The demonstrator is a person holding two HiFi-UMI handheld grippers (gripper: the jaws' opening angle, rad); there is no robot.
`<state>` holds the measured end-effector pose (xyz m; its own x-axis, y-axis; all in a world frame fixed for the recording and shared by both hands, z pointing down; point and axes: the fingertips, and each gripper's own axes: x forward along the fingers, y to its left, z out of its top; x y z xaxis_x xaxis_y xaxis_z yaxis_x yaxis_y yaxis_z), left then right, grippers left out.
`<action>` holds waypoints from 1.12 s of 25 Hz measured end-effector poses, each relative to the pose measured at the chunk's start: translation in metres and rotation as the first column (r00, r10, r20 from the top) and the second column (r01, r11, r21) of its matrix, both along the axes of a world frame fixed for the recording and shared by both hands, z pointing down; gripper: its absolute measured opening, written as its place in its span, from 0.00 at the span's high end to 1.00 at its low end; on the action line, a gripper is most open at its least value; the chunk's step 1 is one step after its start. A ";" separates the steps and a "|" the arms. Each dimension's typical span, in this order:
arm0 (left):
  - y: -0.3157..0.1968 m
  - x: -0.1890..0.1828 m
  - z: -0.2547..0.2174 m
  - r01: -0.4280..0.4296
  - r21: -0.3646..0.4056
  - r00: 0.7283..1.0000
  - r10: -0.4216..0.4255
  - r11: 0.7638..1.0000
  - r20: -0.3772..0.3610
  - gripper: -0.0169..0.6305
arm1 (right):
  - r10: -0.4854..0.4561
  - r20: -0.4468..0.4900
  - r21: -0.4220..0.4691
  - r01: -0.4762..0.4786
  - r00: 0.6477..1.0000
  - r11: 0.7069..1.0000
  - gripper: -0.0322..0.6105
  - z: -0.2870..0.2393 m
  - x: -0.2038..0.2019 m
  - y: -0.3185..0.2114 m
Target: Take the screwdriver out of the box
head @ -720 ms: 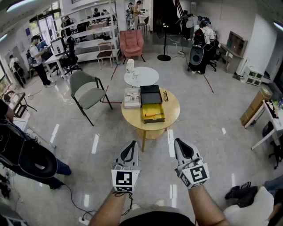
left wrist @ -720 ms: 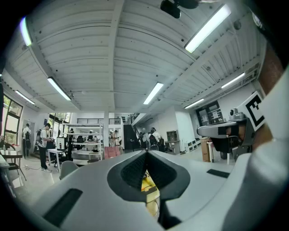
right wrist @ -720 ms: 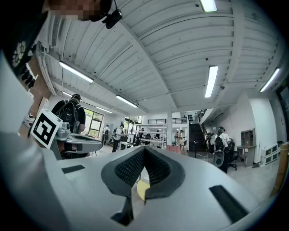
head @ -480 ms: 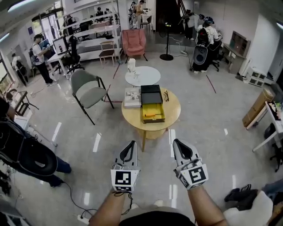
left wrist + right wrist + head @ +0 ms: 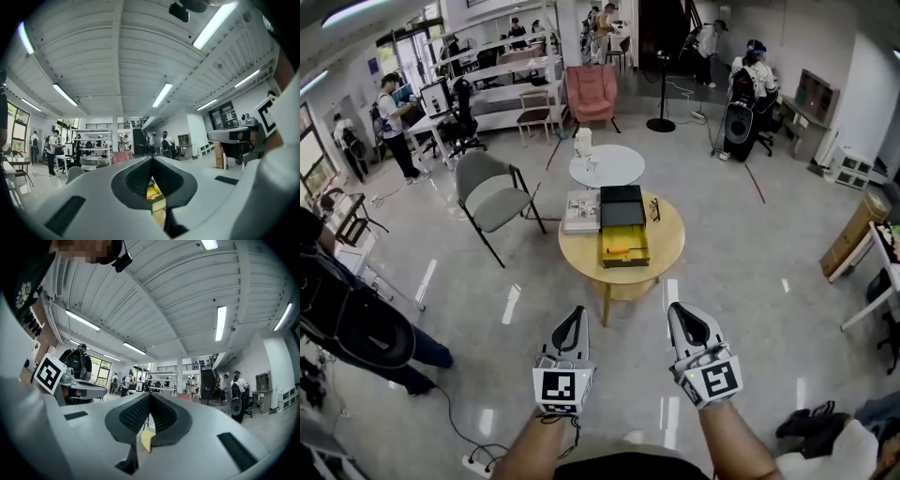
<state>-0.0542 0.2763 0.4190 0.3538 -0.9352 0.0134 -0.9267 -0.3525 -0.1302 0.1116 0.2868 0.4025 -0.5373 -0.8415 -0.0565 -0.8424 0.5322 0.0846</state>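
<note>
Head view: left gripper (image 5: 576, 311), right gripper (image 5: 680, 308) jaws pressed together, nothing held, well short of table (image 5: 667, 255); floor (image 5: 625, 352) between; screwdriver (image 5: 619, 248) seen in open box (image 5: 625, 262); chair (image 5: 490, 198) left.

- Bare floor (image 5: 624, 349) runs from the left tool (image 5: 576, 312) and right tool (image 5: 679, 309) to the round surface (image 5: 667, 249).
- The yellow box (image 5: 625, 246) is open-topped, with its black lid (image 5: 621, 206) on the far side.
- A book (image 5: 580, 210) crowds its left, glasses (image 5: 652, 206) its right.
- A grey chair (image 5: 492, 197) stands well left.
</note>
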 end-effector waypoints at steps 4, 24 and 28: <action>-0.001 0.000 0.003 0.009 0.014 0.999 -0.009 1.000 0.033 0.95 | 0.012 -0.012 0.003 -0.012 1.000 1.000 0.93 0.002 0.006 -0.004; -0.069 -0.009 0.018 -0.046 -0.011 0.998 0.046 0.999 0.047 0.95 | 0.012 -0.002 -0.036 -0.012 1.000 0.999 0.93 0.015 -0.017 -0.070; -0.098 -0.019 0.024 -0.049 -0.008 0.998 0.049 0.999 0.043 0.95 | 0.015 0.014 -0.045 -0.015 1.000 0.999 0.93 0.020 -0.024 -0.093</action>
<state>-0.0735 0.1781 0.4433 0.3981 -0.9166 0.0360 -0.9020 -0.3983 -0.1667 0.0872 0.1936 0.4223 -0.5242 -0.8512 -0.0257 -0.8511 0.5227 0.0488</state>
